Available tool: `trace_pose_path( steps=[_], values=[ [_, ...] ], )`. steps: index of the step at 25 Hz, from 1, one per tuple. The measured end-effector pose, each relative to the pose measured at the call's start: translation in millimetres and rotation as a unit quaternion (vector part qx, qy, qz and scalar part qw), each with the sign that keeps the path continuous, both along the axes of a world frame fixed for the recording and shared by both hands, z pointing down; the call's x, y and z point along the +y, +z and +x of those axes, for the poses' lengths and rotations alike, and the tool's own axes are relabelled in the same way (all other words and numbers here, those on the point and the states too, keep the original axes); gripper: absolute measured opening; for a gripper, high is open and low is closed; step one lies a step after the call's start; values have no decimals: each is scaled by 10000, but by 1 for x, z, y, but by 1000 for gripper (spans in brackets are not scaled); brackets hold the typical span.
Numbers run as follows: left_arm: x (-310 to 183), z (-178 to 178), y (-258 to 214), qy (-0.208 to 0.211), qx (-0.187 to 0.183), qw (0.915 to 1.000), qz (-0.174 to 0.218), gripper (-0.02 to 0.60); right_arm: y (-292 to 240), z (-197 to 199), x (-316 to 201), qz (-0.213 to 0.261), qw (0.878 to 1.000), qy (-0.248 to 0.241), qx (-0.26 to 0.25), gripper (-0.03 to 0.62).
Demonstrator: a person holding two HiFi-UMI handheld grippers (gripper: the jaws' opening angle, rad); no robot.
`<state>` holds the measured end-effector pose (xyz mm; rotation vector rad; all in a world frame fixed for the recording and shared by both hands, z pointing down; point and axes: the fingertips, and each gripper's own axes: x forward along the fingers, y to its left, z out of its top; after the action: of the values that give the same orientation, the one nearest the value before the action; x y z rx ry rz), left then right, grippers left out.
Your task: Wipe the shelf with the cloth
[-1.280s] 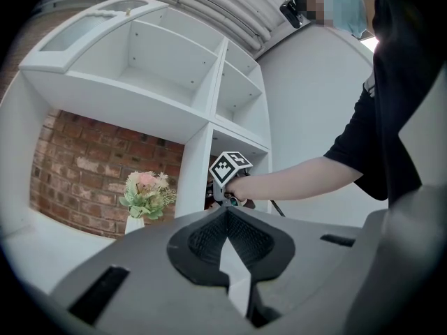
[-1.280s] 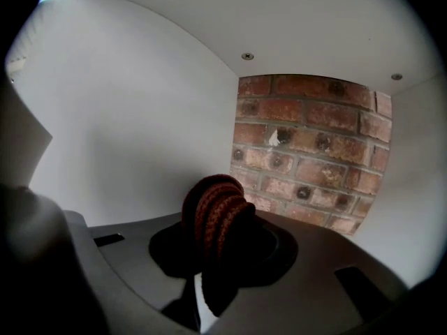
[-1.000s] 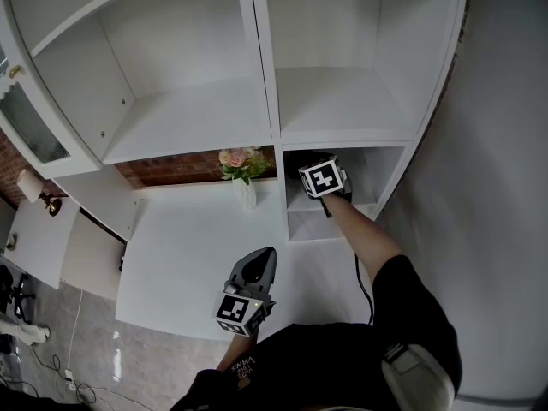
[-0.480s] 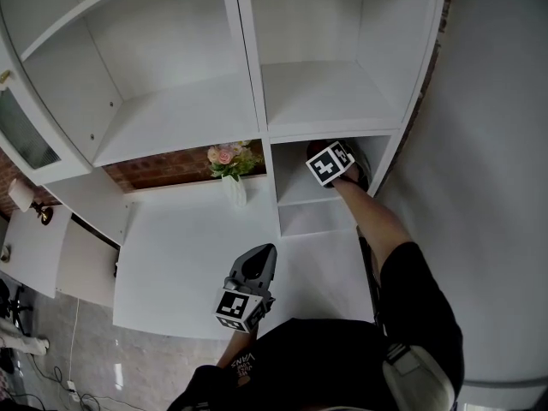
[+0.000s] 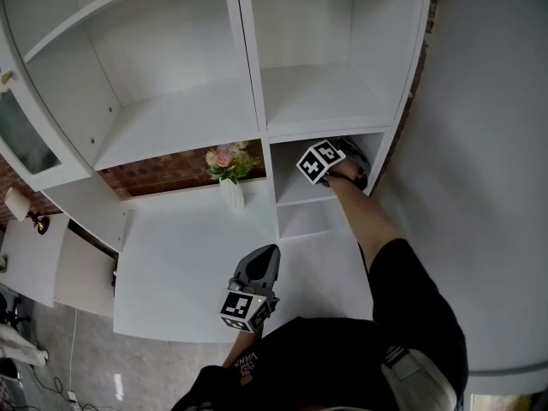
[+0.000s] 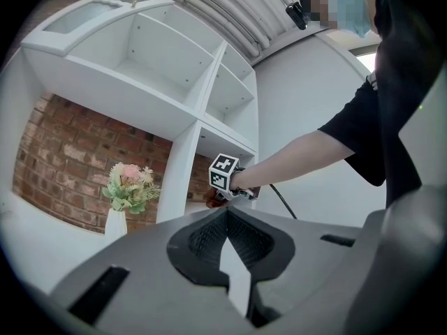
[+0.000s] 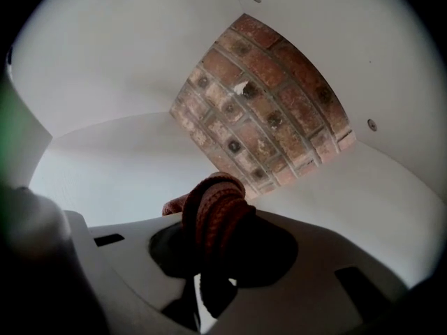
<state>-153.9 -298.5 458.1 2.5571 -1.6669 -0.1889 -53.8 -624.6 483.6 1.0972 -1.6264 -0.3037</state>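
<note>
The right gripper [image 7: 209, 271] has edged left inside the shelf's [image 5: 294, 192] low cubby, its jaws pinching the reddish cloth [image 7: 213, 211]. The left gripper [image 5: 259, 261] stays above the table [image 5: 175, 255], jaws pressed together, empty

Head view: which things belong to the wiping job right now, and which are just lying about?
In the job:
cloth, clamped in the right gripper
lower right shelf compartment, which that gripper reaches into

Just lying about:
flower vase
left gripper, shut and empty
wall lamp
</note>
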Motion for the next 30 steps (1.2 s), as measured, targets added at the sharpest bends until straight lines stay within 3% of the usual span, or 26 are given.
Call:
trace_pose_path(
  steps=[3, 5, 11, 14, 17, 20, 24, 30],
  values=[
    [3, -5, 1, -32, 35, 10000, -15, 8, -2, 6, 0, 225, 9991, 80, 360, 95],
    [5, -7, 3, -46, 49, 10000, -37, 8, -1, 7, 2, 317, 9989, 136, 312, 95],
    [8, -4, 5, 49, 26, 10000, -80, 8, -19, -10, 15, 401, 9949, -63, -927, 95],
    [7, 3, 6, 143, -4, 9999, -97, 8, -29, -34, 33, 133, 9804, -348, -1936, 95],
    [7, 10, 6, 247, -52, 9996, -131, 8, -39, -60, 54, -173, 9564, -648, -2842, 95],
    [8, 14, 7, 287, -81, 9994, -177, 8, -39, -83, 74, -525, 9362, -897, -3357, 95],
    [12, 12, 9, 231, -96, 9994, -228, 8, -29, -111, 92, -923, 9268, -1149, -3454, 95],
    [19, 3, 13, 35, -54, 9996, -291, 8, -10, -121, 90, -965, 9417, -1270, -2962, 95]
  ],
)
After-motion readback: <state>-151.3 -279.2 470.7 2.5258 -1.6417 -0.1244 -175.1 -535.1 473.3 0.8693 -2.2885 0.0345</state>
